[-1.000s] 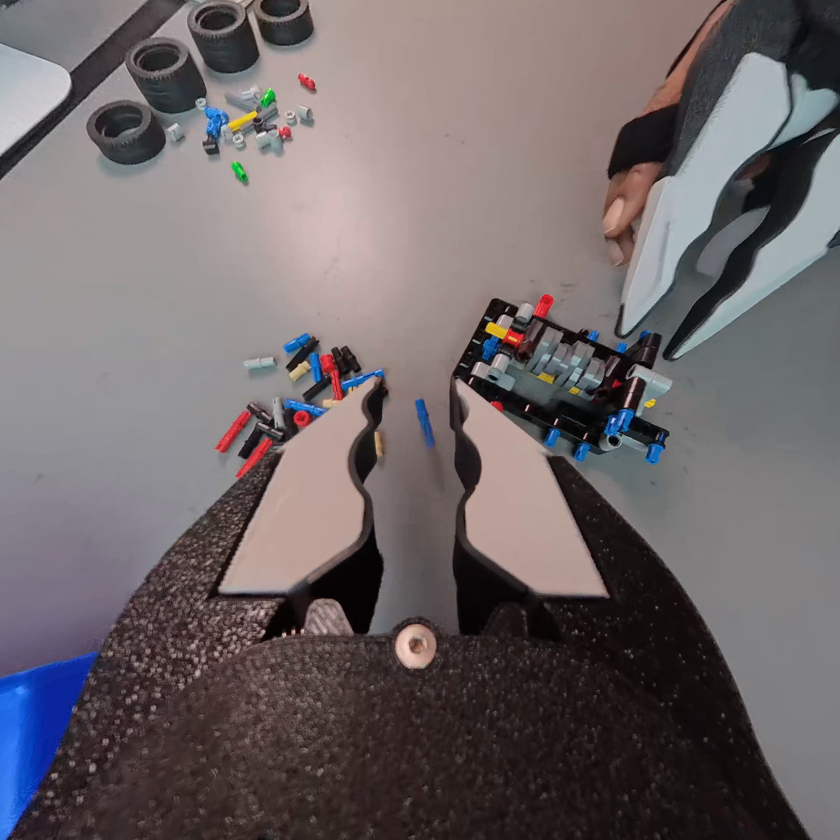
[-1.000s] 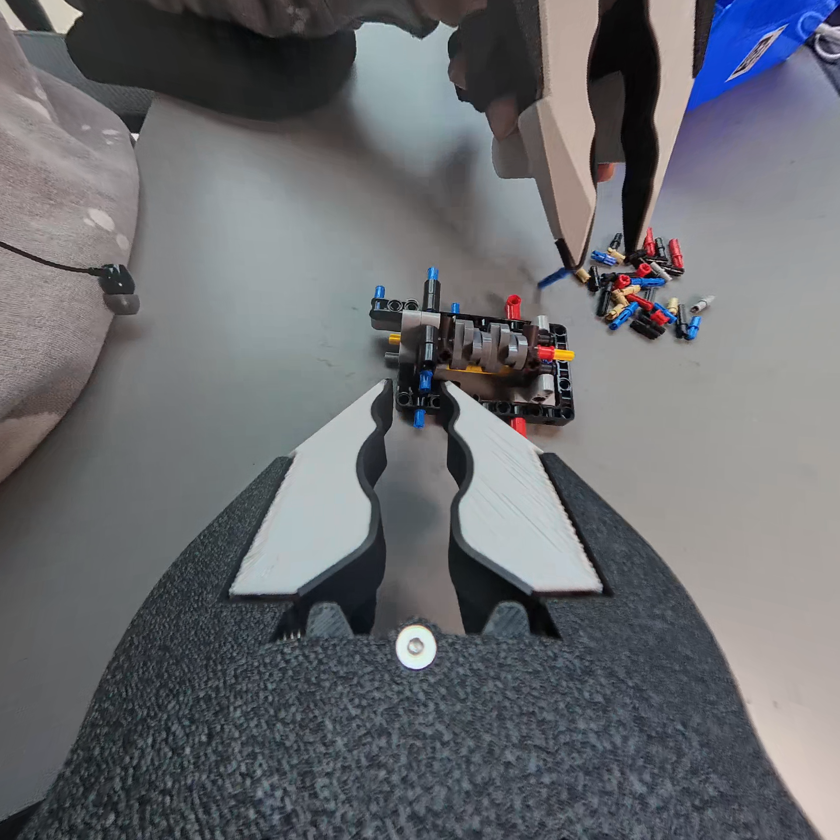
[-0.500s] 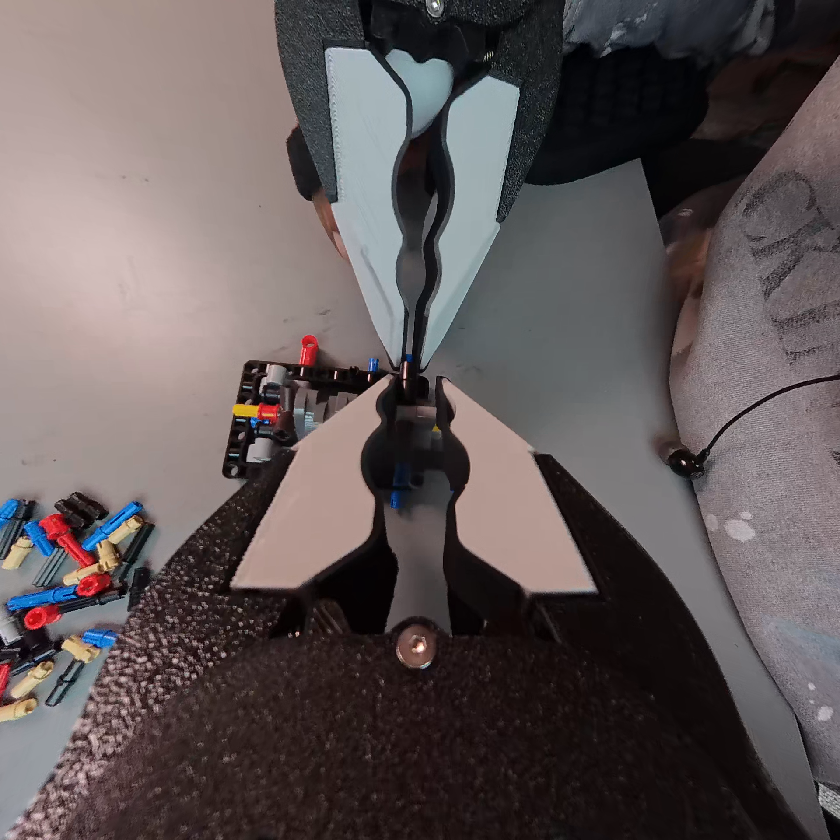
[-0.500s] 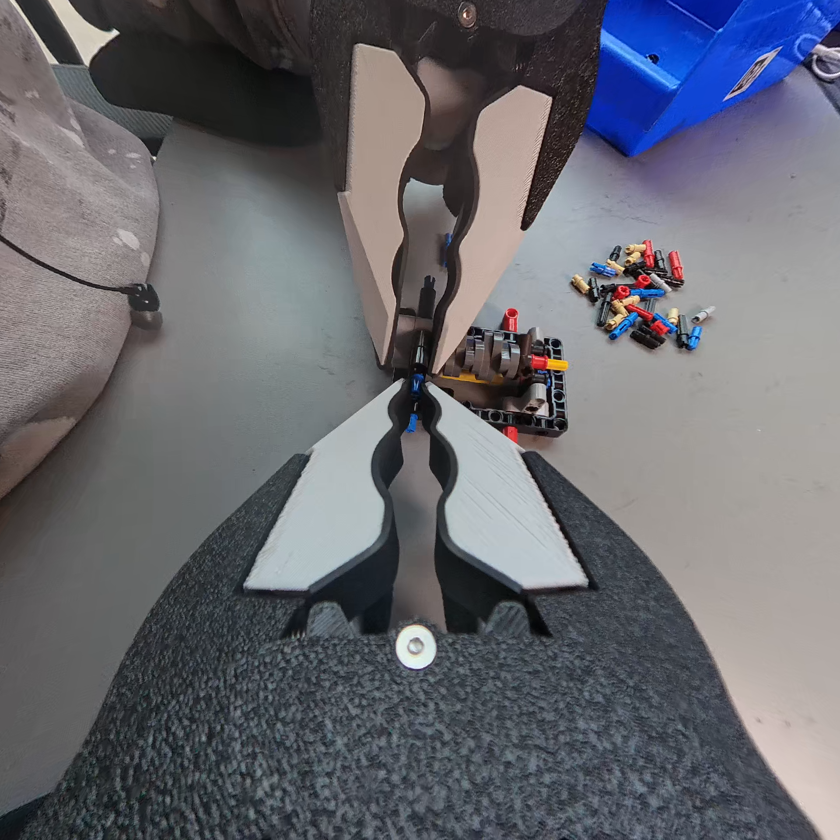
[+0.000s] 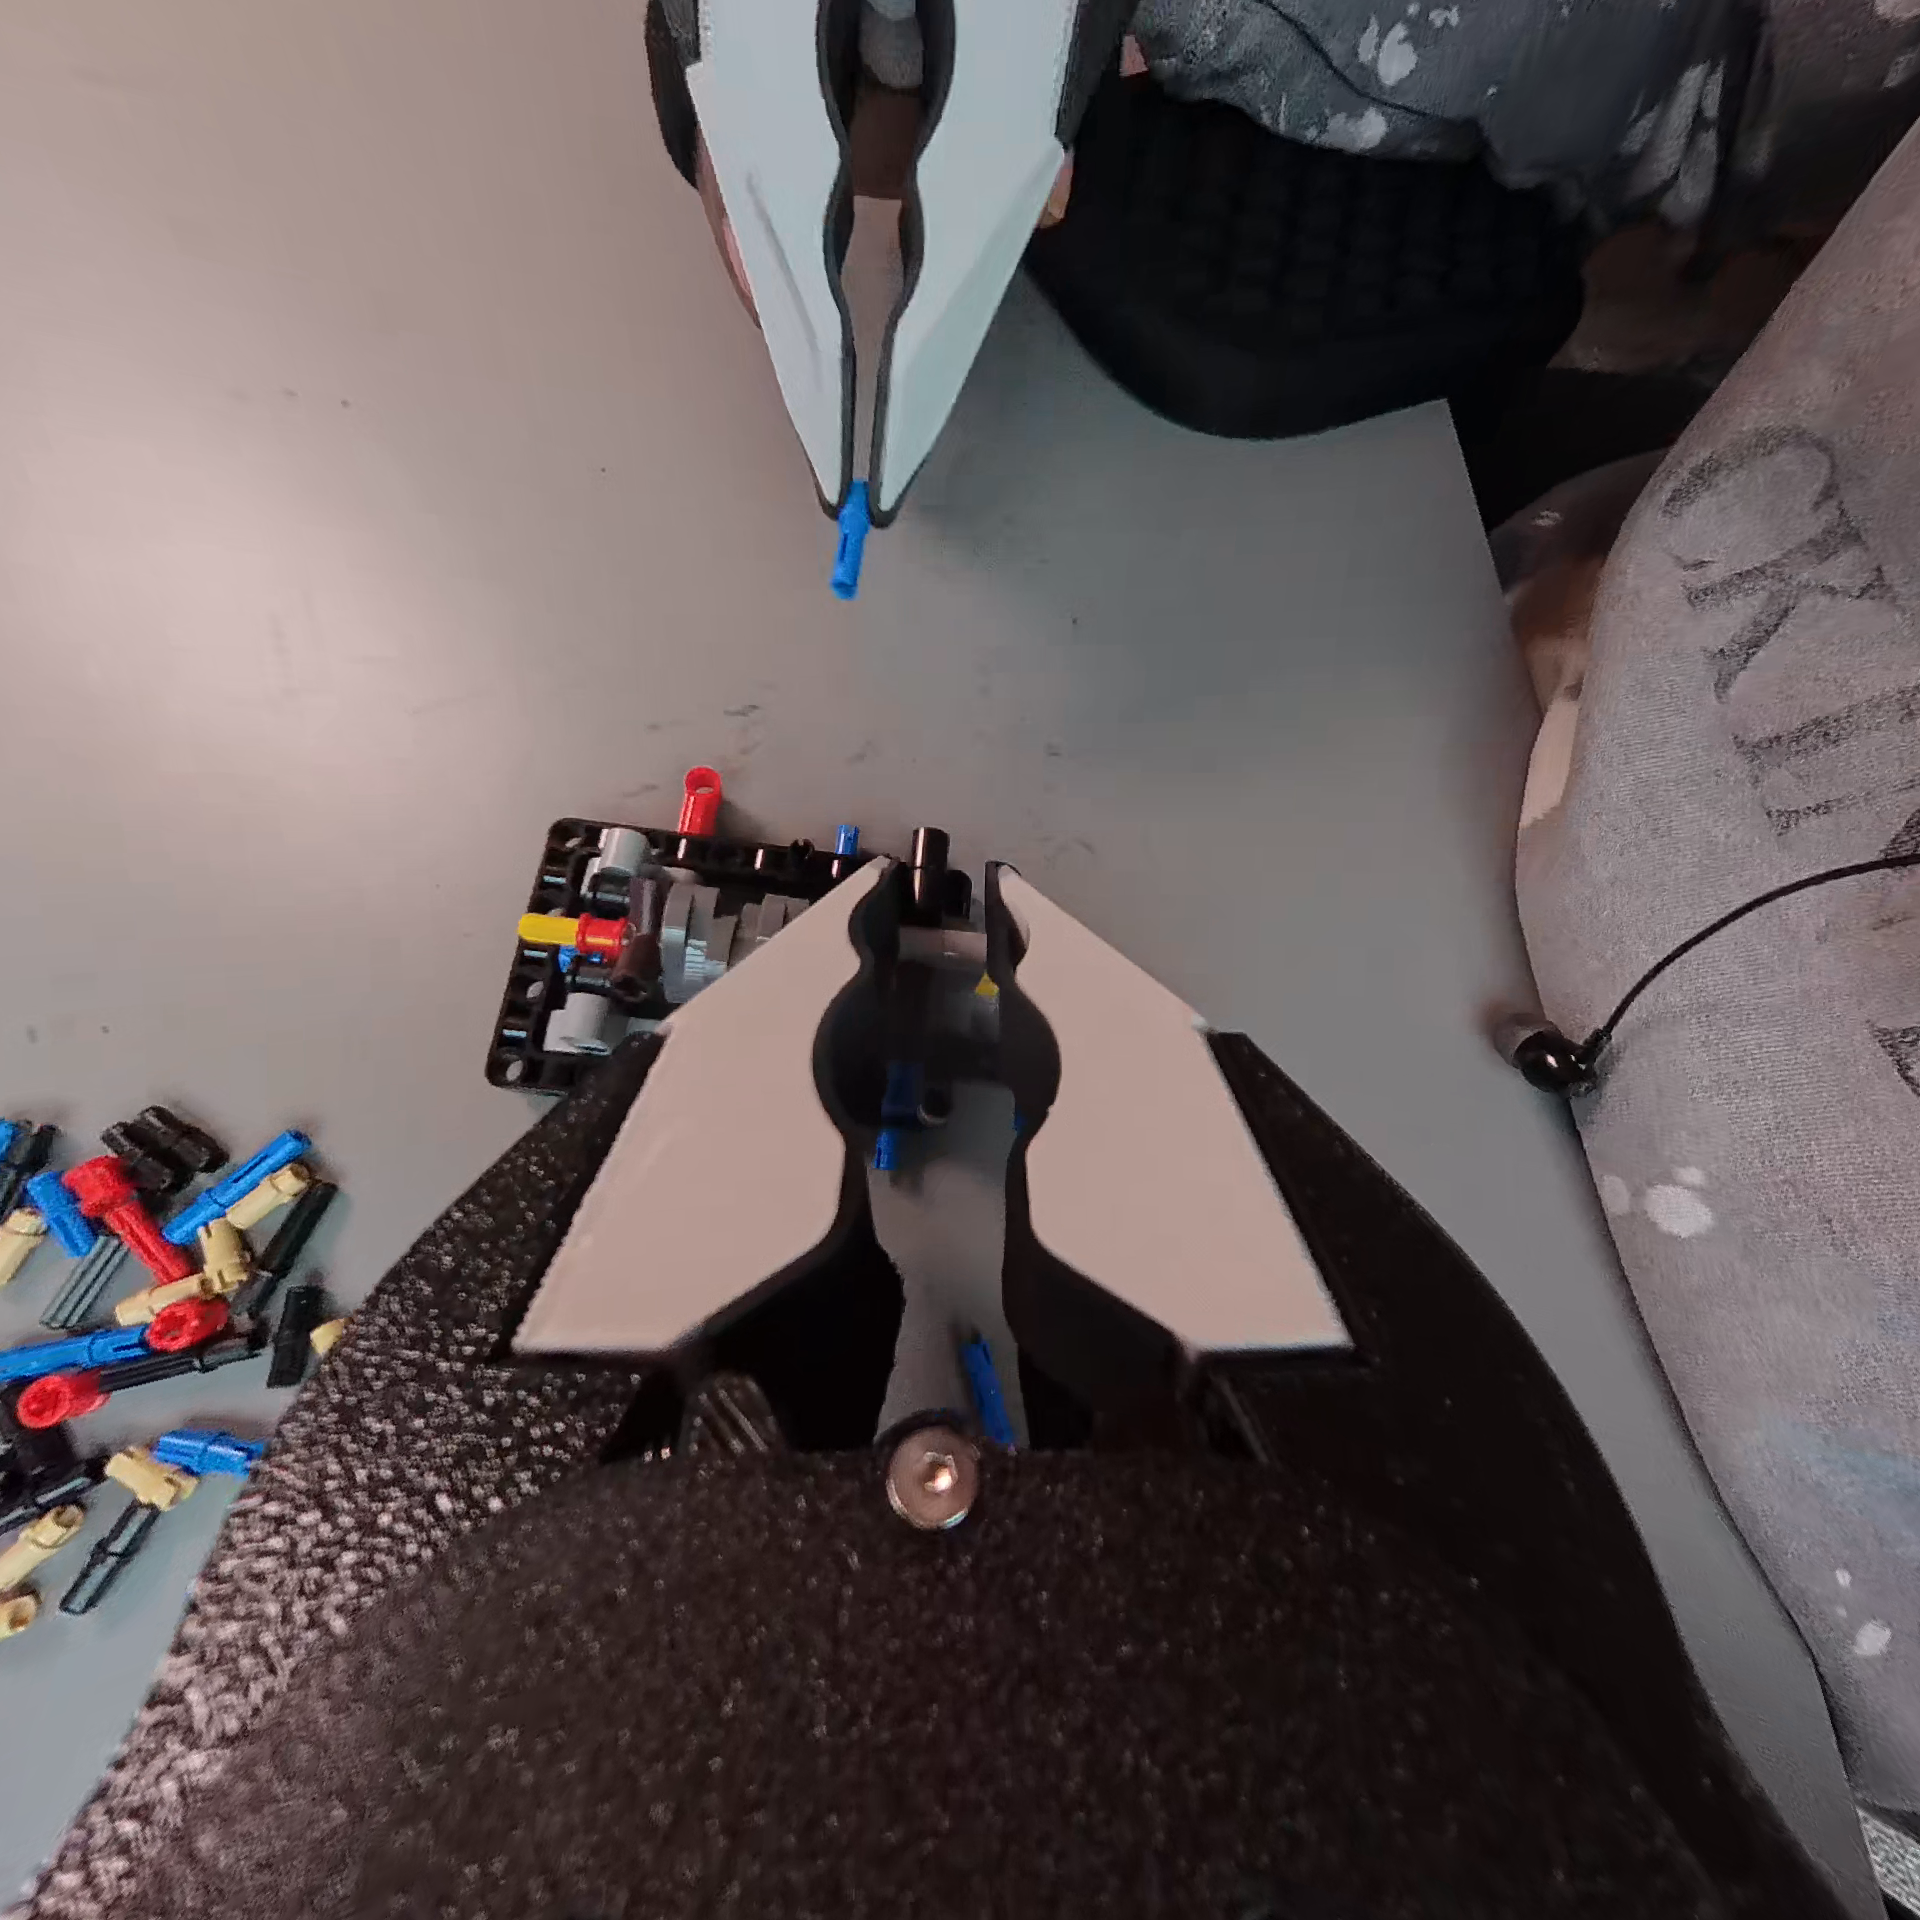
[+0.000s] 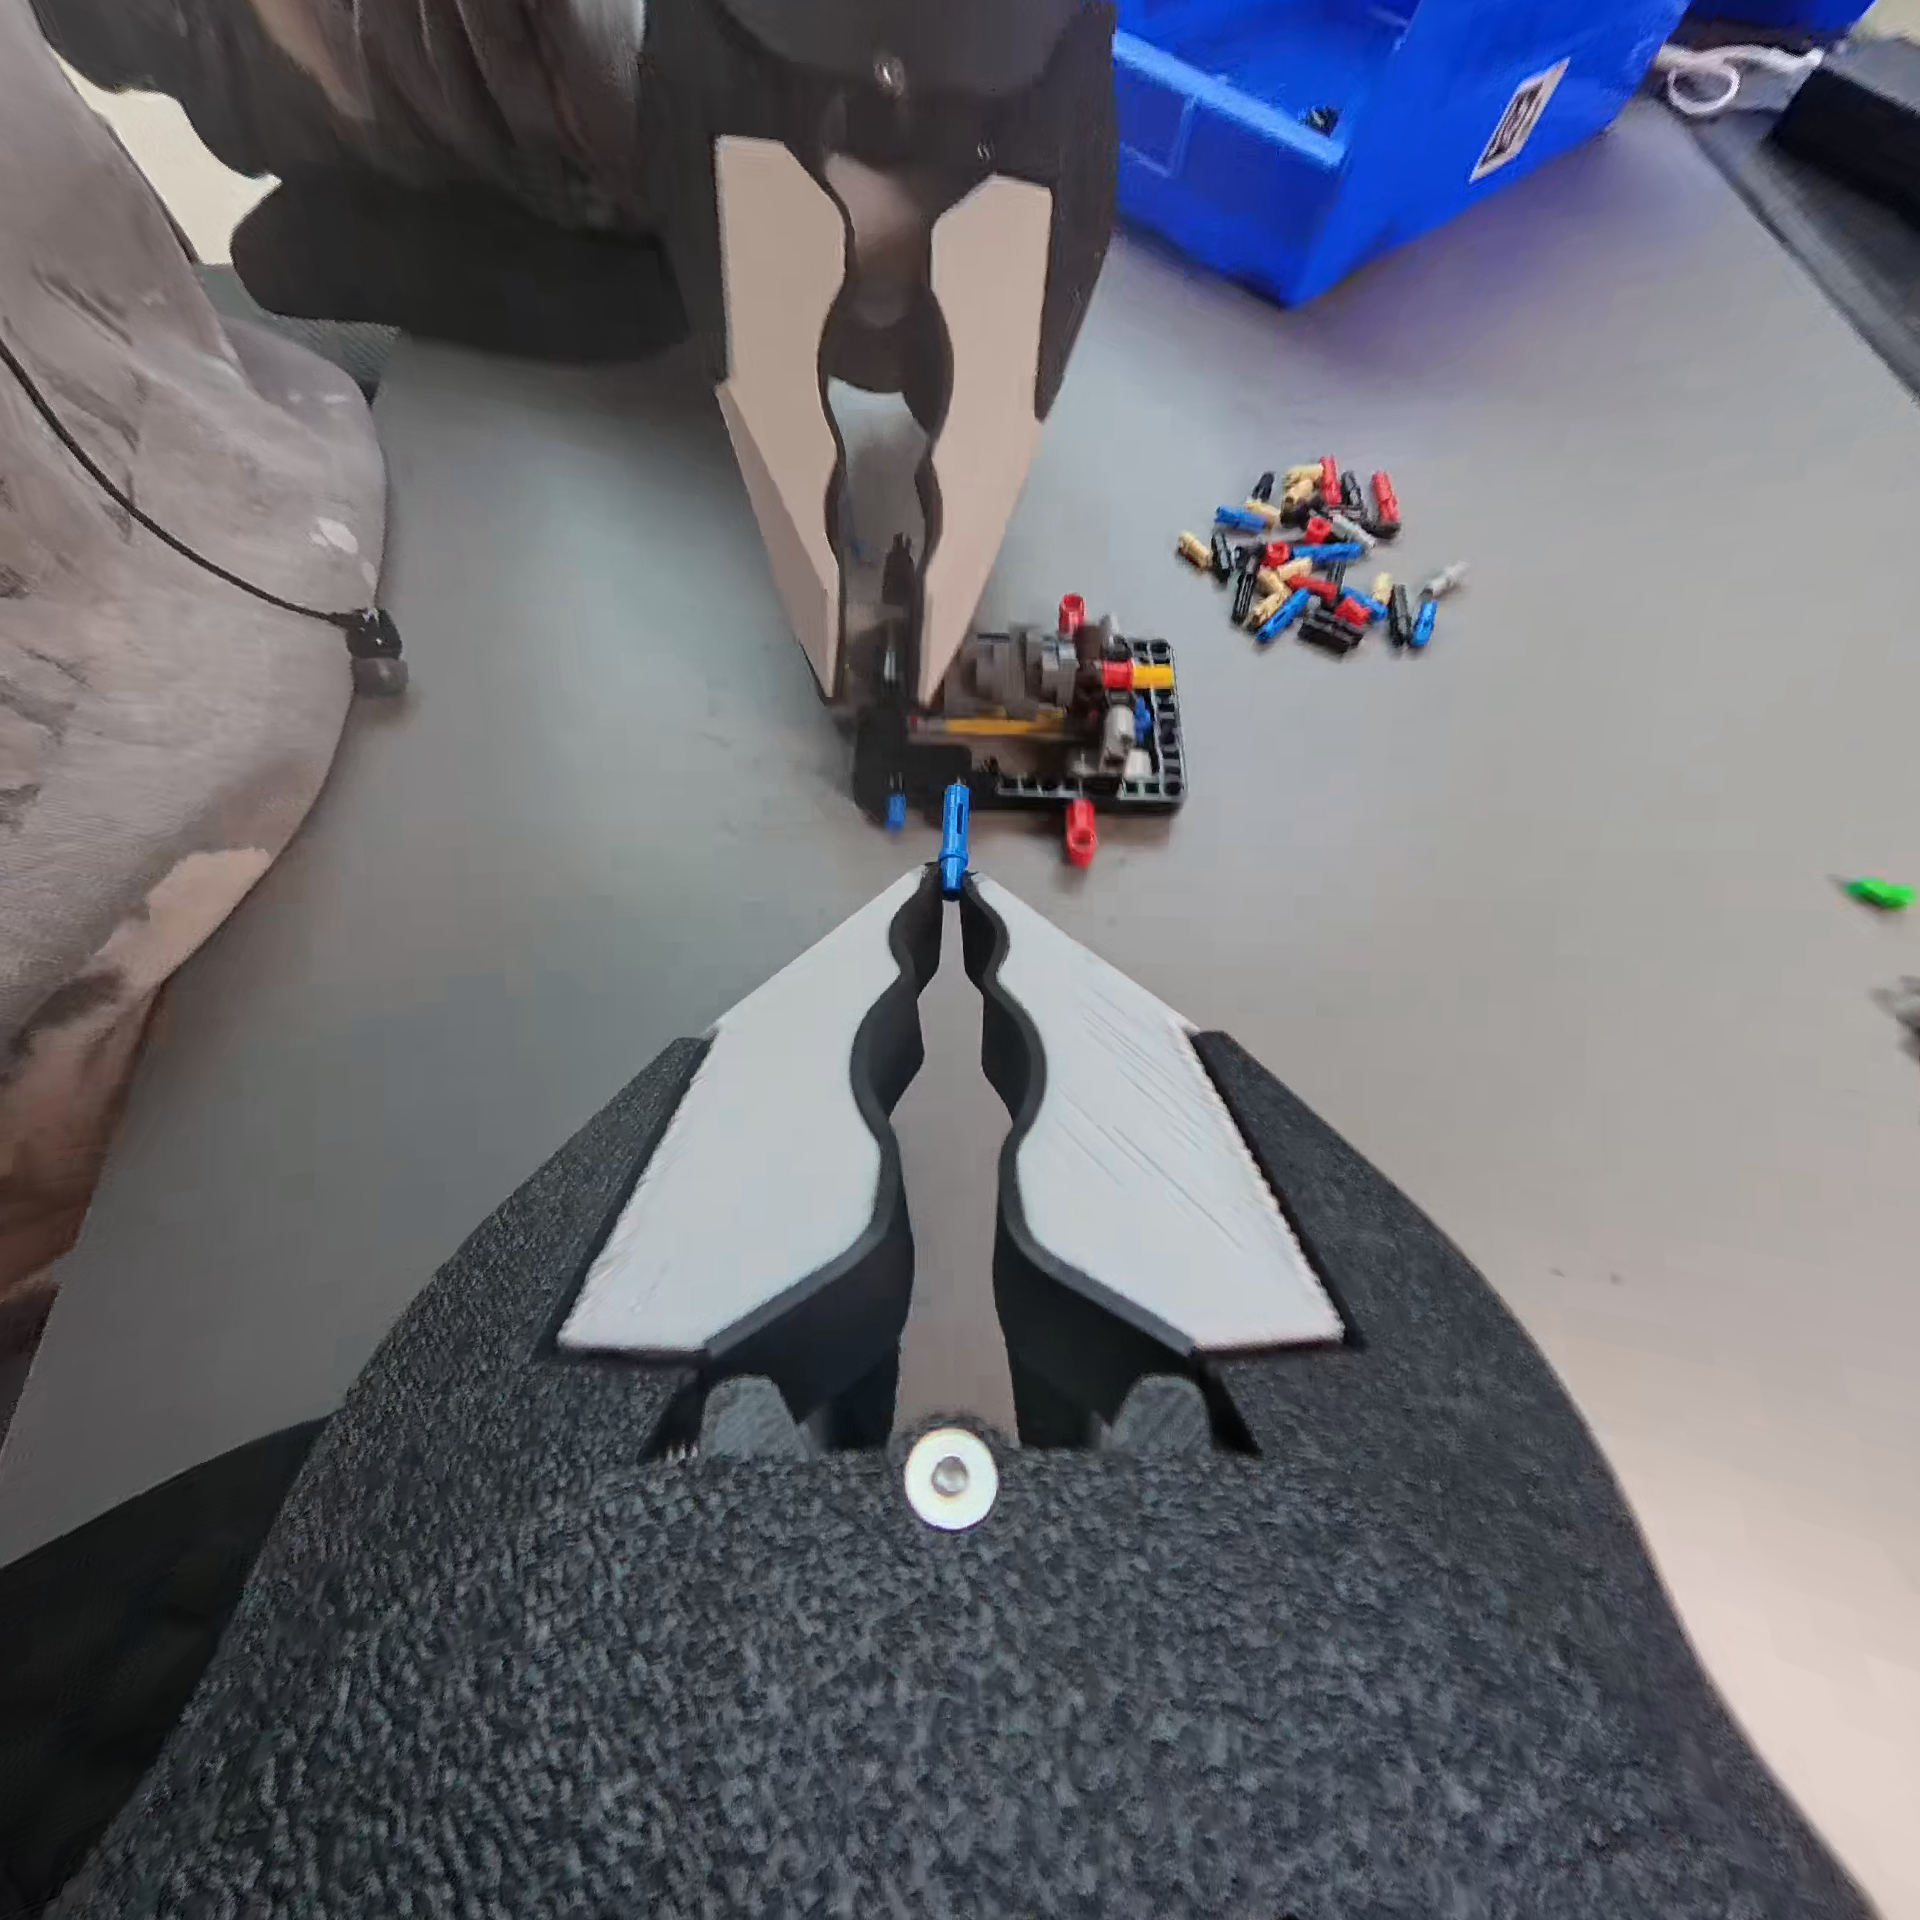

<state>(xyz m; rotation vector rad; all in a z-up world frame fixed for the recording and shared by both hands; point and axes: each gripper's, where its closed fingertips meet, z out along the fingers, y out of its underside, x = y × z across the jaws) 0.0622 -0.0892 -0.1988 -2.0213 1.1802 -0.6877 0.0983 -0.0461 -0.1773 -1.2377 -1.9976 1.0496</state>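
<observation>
1. The right gripper (image 6: 948, 883) is closed on a small blue pin (image 6: 953, 837), pinched at its tips so most of the pin sticks out forward, just short of the brick assembly (image 6: 1081, 717) on the grey table (image 6: 1455, 987)
2. The left gripper (image 5: 940, 868) clamps the near end of that assembly, its fingers (image 5: 727, 1091) on either side of a black upright peg (image 5: 928, 868)
3. A loose pile of small pins (image 6: 1314, 556), red, blue, tan and black, lies near the assembly
4. A blue bin (image 6: 1351, 145) stands farther back, bearing a white sticker (image 6: 1517, 120) whose print is too small to make out
5. Grey printed cloth (image 5: 1766, 831) with a thin black cord (image 5: 1704, 935) lies at the table edge
</observation>
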